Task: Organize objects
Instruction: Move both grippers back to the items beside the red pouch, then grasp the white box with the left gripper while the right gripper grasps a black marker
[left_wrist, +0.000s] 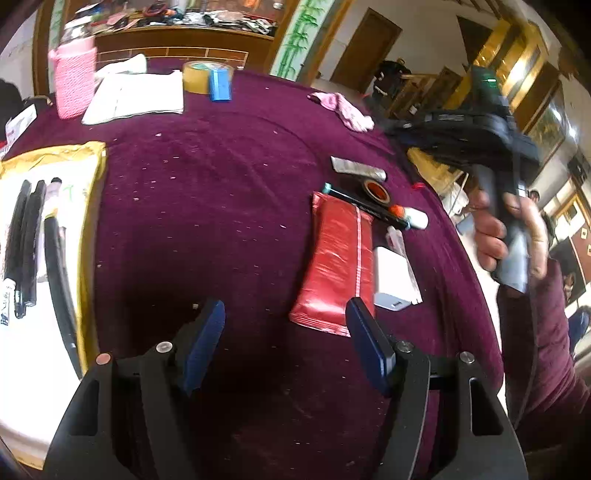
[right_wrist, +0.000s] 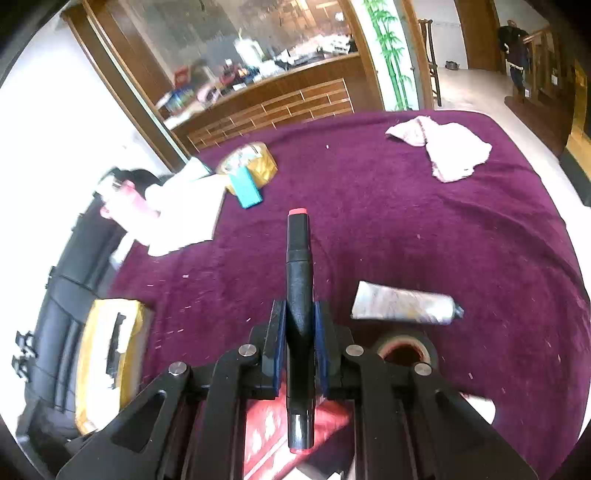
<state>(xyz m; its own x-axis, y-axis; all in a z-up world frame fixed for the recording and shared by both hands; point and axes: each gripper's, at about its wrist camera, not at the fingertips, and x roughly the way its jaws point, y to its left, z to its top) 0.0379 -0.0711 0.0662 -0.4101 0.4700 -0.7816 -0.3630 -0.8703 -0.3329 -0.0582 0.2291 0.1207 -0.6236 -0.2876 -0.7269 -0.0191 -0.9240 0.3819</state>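
Two grippers: your right gripper (right_wrist: 300, 343) has its jaws clamped on a black marker (right_wrist: 300, 295); your left gripper (left_wrist: 286, 343) holds its jaws wide on nothing.

Your marker, red-capped at both ends, rides lifted above the purple worktop (right_wrist: 406, 229). Below it lie a silver tube (right_wrist: 402, 307), a black tape roll (right_wrist: 404, 350) and a red pouch (left_wrist: 338, 262). Your left jaws hover just beside the pouch, apart from it, with a white charger (left_wrist: 391, 284) touching its far side.

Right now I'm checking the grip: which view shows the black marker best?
Right wrist view: the black marker sits clamped between the right gripper pads, full length visible. Left wrist view shows only that gripper's blurred body, no marker.
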